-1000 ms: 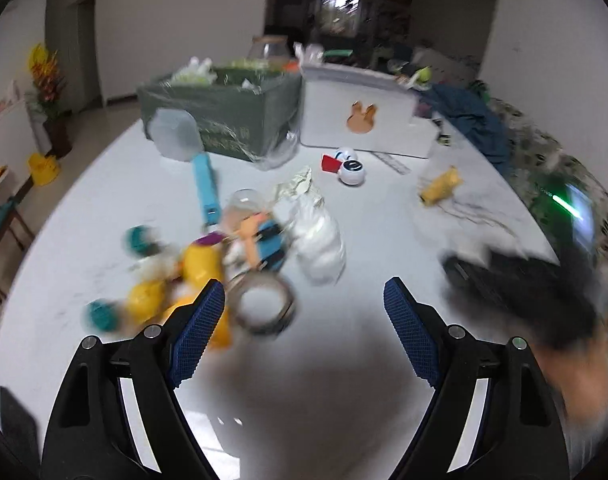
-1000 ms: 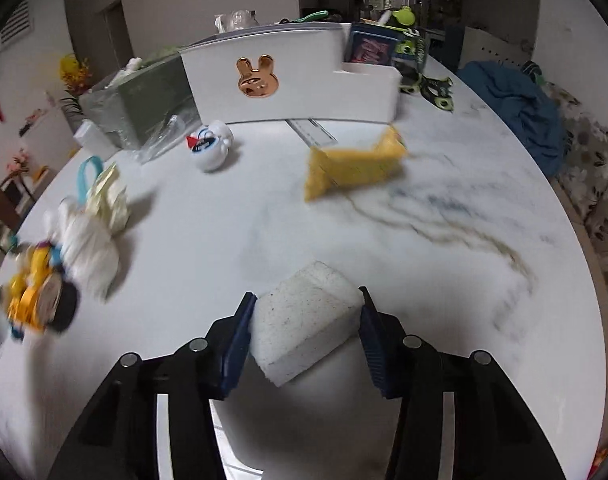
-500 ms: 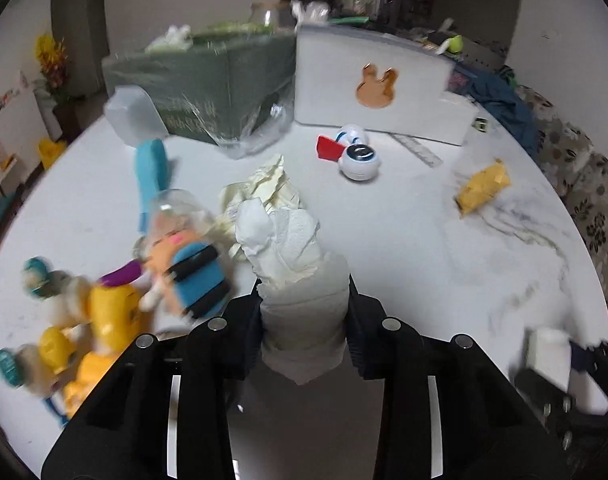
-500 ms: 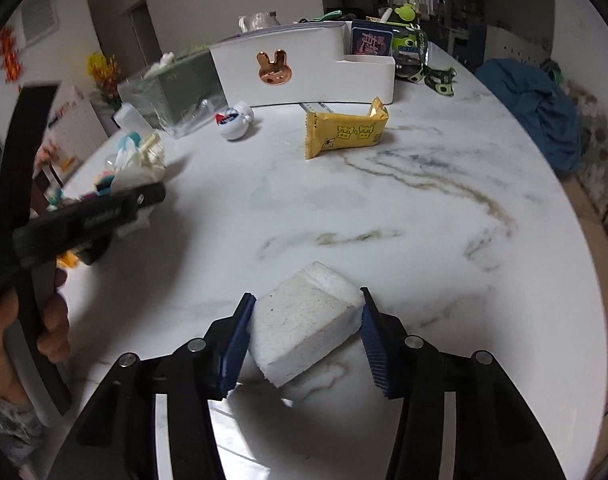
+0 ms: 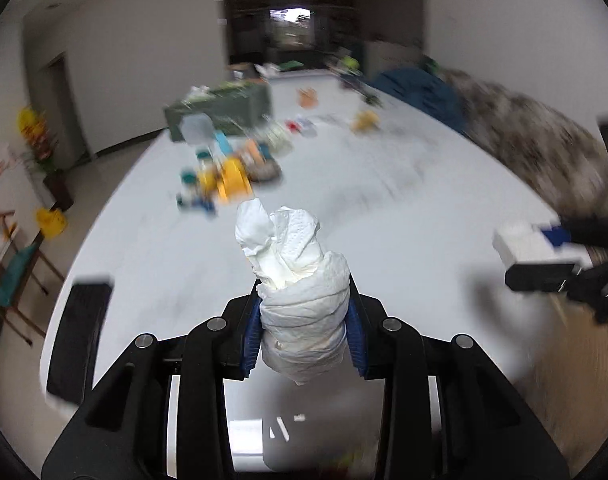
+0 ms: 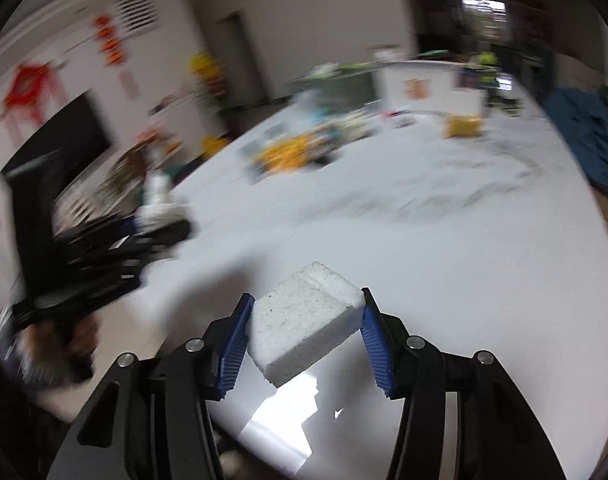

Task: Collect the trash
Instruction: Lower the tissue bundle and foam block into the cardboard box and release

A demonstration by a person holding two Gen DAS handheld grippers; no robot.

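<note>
My left gripper (image 5: 304,332) is shut on a crumpled white tissue wad (image 5: 299,280) and holds it above the near part of the white marble table (image 5: 384,220). My right gripper (image 6: 306,334) is shut on a white foam block (image 6: 304,328), also above the table's near edge. The right gripper with its block shows at the right of the left wrist view (image 5: 544,256). The left gripper with the tissue shows blurred at the left of the right wrist view (image 6: 143,224). A yellow snack wrapper (image 6: 462,126) lies far back on the table.
A heap of colourful toys (image 5: 227,176) sits mid-table. Behind it stand a green box (image 5: 219,112) and a white organiser with a rabbit mark (image 6: 420,82). A blue cloth (image 6: 588,128) lies at the far right. A dark flat object (image 5: 79,332) lies at the table's left edge.
My left gripper closed on the tissue wad, lifted it and pulled back from the toys. My right gripper, still holding the foam block, drew back and turned left. Both views are motion-blurred.
</note>
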